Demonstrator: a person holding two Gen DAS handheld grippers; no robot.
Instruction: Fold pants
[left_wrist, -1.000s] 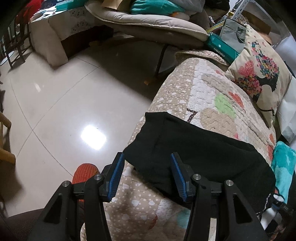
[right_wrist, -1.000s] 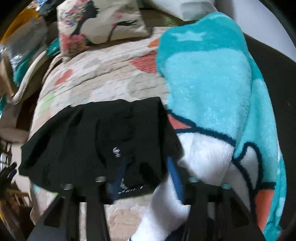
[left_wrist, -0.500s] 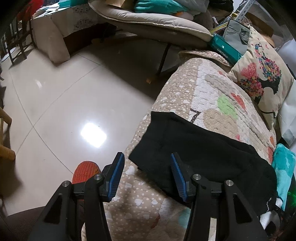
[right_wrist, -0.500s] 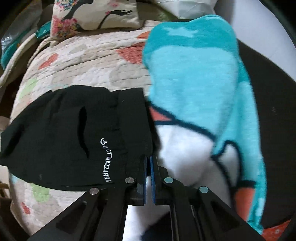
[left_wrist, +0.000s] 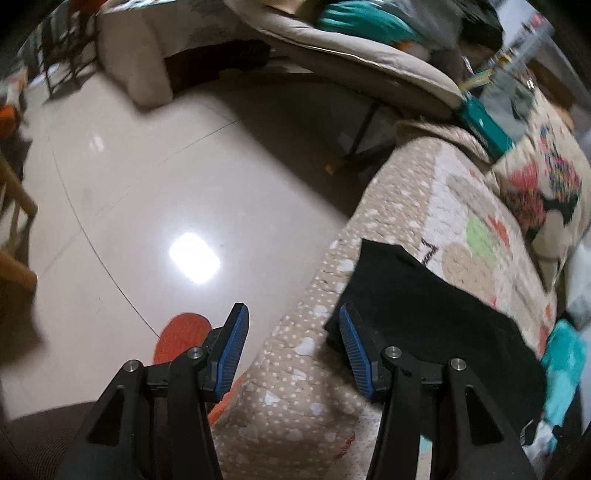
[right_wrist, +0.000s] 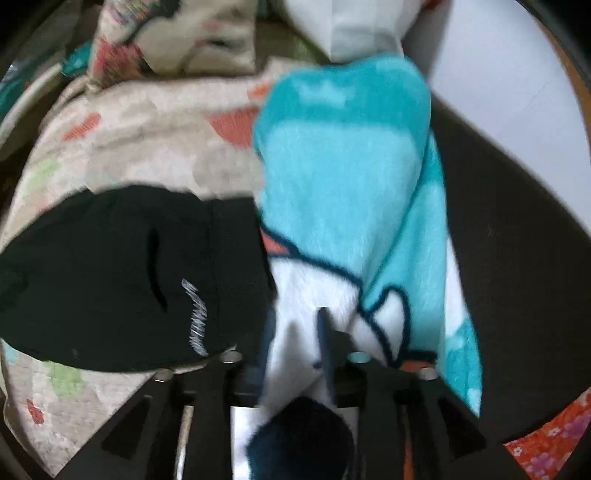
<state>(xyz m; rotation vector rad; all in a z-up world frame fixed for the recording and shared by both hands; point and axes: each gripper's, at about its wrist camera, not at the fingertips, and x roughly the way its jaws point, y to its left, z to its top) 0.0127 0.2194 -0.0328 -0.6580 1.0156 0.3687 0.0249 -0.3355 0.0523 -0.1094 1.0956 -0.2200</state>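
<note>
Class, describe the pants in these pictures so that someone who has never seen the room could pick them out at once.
Find the sofa under a beige patterned quilt. On its seat, between a floral cushion at one end and a fluffy turquoise blanket at the other, lie the pants, folded. They are the only plain black thing there, with small white lettering near one edge.

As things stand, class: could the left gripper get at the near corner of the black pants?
Probably yes. The left gripper hangs open and empty over the quilt, its right jaw at the near corner of the black pants, and nothing lies between them.
</note>
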